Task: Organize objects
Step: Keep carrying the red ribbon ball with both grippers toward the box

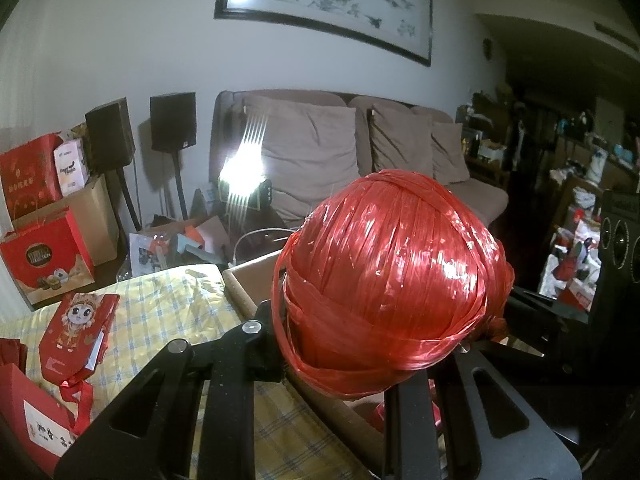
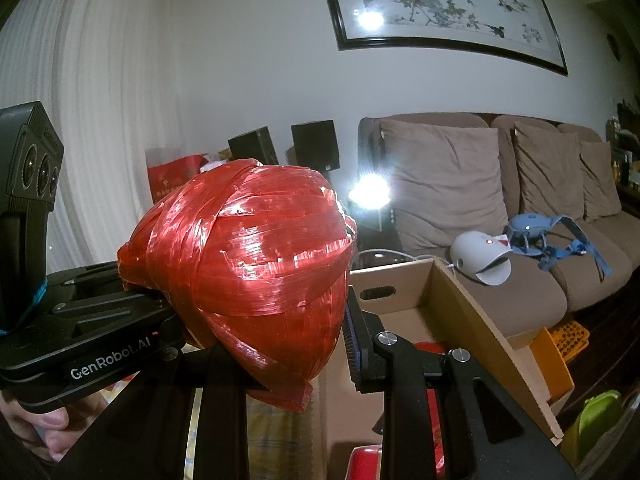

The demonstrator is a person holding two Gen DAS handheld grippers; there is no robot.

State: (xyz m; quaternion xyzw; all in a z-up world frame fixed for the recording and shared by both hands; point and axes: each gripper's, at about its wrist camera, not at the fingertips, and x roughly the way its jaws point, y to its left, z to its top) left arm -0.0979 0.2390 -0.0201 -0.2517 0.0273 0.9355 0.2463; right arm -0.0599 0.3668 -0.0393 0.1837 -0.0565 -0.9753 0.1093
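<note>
A ball of shiny red plastic twine fills the middle of both views. My left gripper is shut on its lower part, with the black fingers pressed against its sides. In the right wrist view the same twine ball sits in my right gripper, whose ribbed pad presses on its right flank. The left gripper's arm reaches the ball from the left, and the far fingertips are hidden behind it. Below the ball lies an open cardboard box.
A yellow checked tablecloth carries red gift bags. More red bags and cartons are stacked at the left wall. A brown sofa behind the box holds a white cap-like thing and a blue strapped item.
</note>
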